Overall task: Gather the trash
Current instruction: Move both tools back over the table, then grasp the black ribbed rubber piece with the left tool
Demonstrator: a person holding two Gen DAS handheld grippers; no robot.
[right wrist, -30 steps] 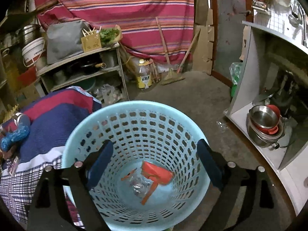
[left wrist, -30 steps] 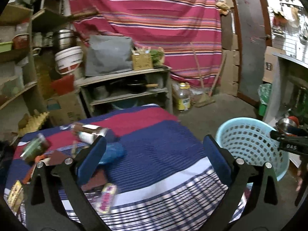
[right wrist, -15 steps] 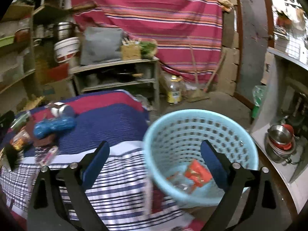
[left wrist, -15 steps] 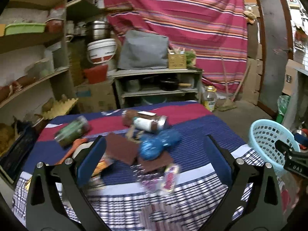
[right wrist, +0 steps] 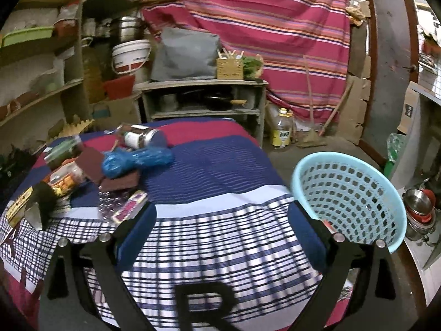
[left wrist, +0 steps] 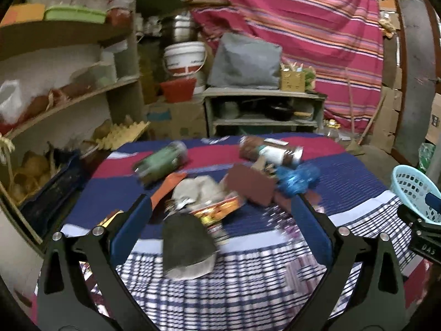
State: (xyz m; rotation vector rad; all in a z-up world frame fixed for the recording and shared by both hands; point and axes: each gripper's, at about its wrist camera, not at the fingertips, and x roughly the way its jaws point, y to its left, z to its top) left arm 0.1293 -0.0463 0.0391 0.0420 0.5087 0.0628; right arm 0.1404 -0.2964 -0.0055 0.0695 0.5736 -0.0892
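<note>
Lying heaped on the striped table cloth (right wrist: 209, 165), the trash (left wrist: 209, 193) is being faced by the left gripper (left wrist: 220, 226) and right gripper (right wrist: 222, 227), both held wide apart, nothing gripped; the right's jaws have just been opening. The blue basket (right wrist: 347, 165) is standing beside the table.

A red striped cloth (right wrist: 248, 22) hangs across the back wall, filling the upper middle of the frame. Below it stands a low grey shelf unit (right wrist: 204, 99) holding a dark pan. Curved wooden shelves (left wrist: 63, 63) run along the left edge, cluttered with tubs. A dark door (right wrist: 391, 63) stands at upper right, cardboard stacked beside it. The floor (right wrist: 325, 151) is bare grey concrete.
</note>
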